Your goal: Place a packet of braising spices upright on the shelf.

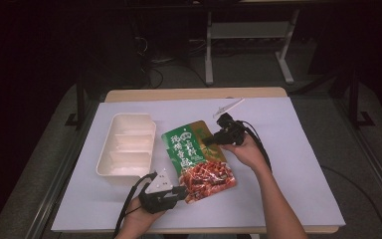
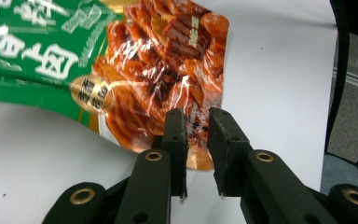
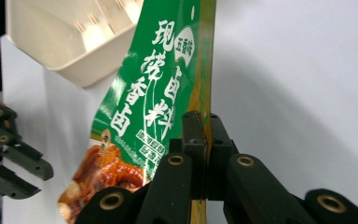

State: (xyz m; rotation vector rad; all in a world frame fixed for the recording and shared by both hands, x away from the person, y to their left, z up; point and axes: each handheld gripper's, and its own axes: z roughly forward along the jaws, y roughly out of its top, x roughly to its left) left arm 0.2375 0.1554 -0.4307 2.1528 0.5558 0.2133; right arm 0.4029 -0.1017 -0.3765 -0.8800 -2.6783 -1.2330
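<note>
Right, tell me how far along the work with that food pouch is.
Done: the right gripper is clamped on the side edge of the food pouch. In hand: the left gripper straddles the pouch's bottom edge, jaws open, not yet closed. Left: probably gripping that end, then opening the pouch and filling the white tray, which looks empty.

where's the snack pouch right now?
In the high view the snack pouch lies mid-table, just right of the white tray. The right hand-held gripper pinches its upper right edge; the left hand-held gripper straddles its bottom edge.
</note>
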